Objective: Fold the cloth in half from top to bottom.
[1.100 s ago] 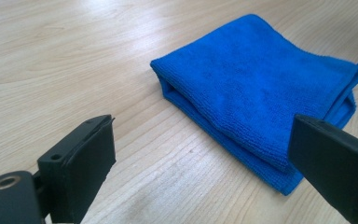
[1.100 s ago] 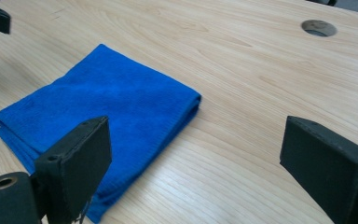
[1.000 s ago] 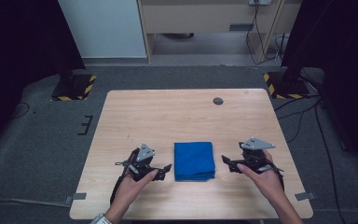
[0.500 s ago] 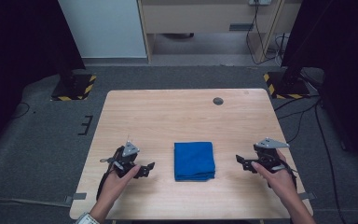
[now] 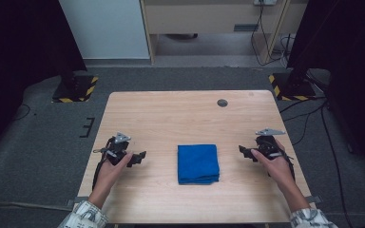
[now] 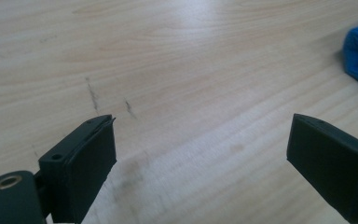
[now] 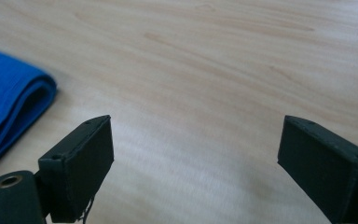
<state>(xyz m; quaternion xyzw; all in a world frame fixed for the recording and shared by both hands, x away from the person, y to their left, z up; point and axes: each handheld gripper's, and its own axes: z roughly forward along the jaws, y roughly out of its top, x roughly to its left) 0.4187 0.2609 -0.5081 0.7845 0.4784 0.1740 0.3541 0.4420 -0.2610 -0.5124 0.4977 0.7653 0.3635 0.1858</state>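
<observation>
Folded blue cloth [image 5: 198,163] lay flat on the wooden table [image 5: 171,118], near the front edge, midway between the two hands and well apart from each. Left gripper [image 5: 139,157] sat low over bare wood to the cloth's left, jaws spread wide, nothing between them. Right gripper [image 5: 244,151] sat likewise on the cloth's right, jaws wide and empty, pointing toward the cloth.

folded blue cloth [image 5: 198,163] flat on the table's [image 5: 171,118] near-centre
</observation>
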